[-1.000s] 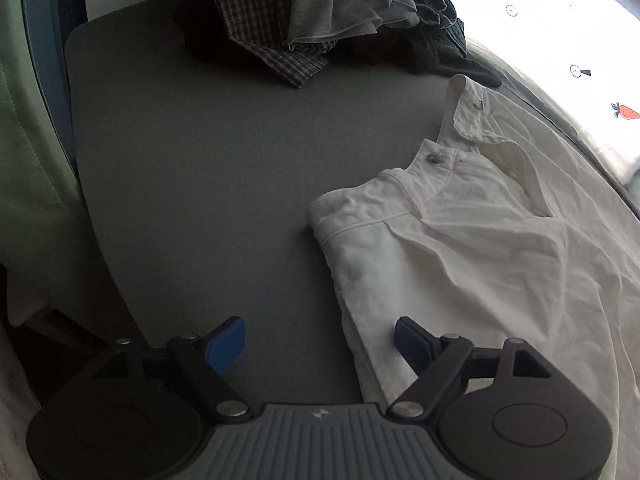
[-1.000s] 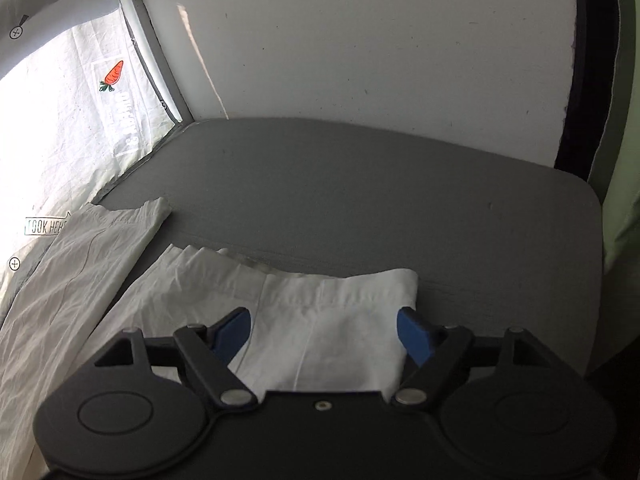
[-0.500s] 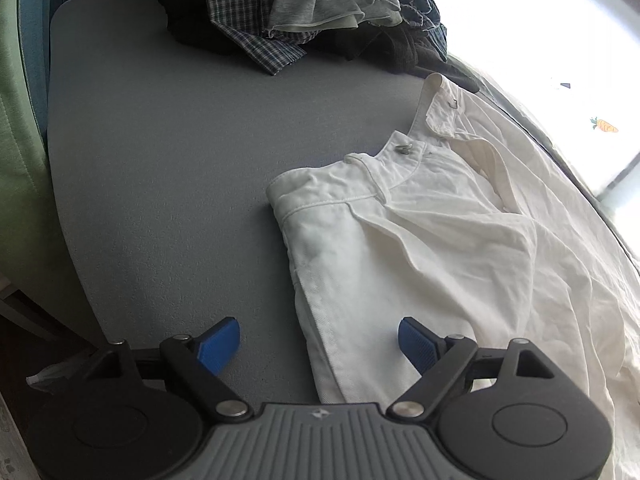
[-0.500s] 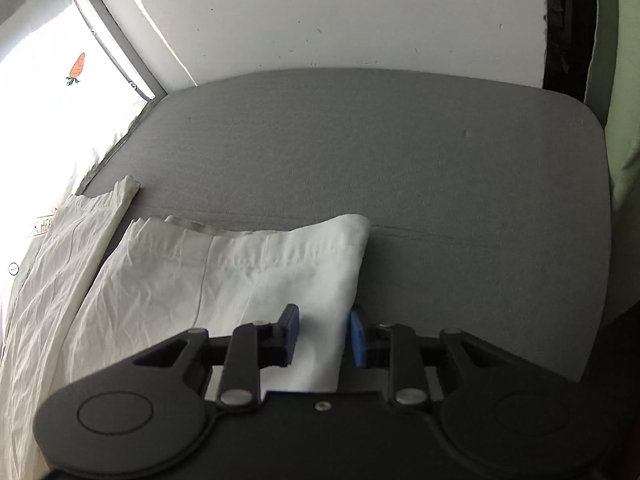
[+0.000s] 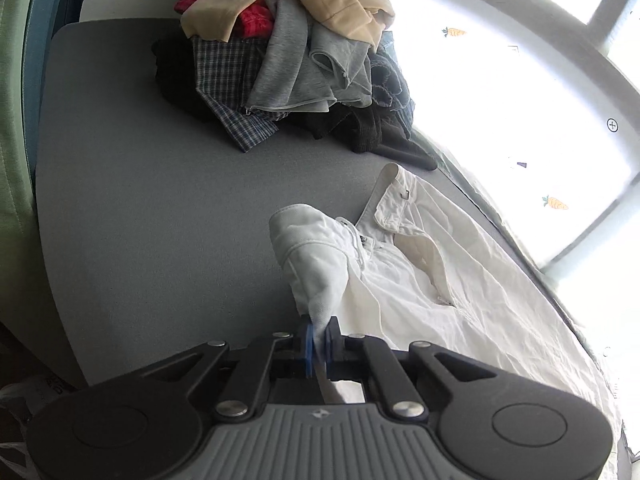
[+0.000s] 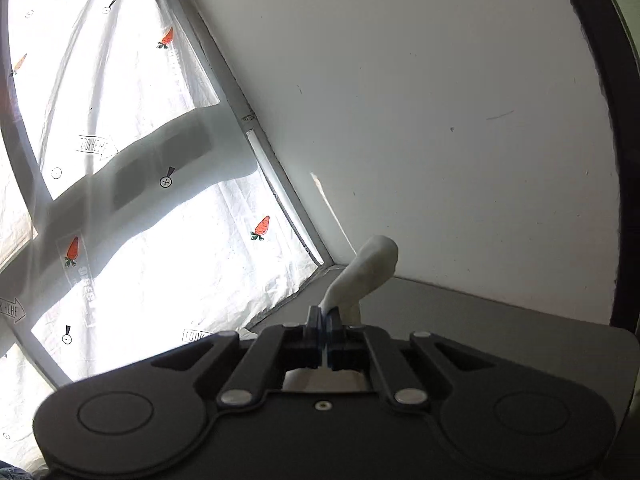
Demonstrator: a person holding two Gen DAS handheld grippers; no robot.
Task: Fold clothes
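Note:
White trousers (image 5: 432, 288) lie on the grey table (image 5: 160, 208), waistband toward the far side. My left gripper (image 5: 318, 340) is shut on the near waist edge of the trousers and holds it lifted, so the cloth stands up in a fold. My right gripper (image 6: 323, 320) is shut on another part of the white trousers (image 6: 366, 272); that cloth sticks up from the blue pads, raised well above the table (image 6: 500, 320). The rest of the trousers is hidden in the right wrist view.
A pile of mixed clothes (image 5: 296, 64) sits at the table's far end. A bright window with carrot-print film (image 6: 140, 208) runs along one side. A white wall (image 6: 440, 120) stands behind the table. A green chair edge (image 5: 12, 160) is at left.
Both grippers have shut on the white trousers and lifted. The left one closed after being open half a second ago; the right one has risen and tilted up toward the wall.

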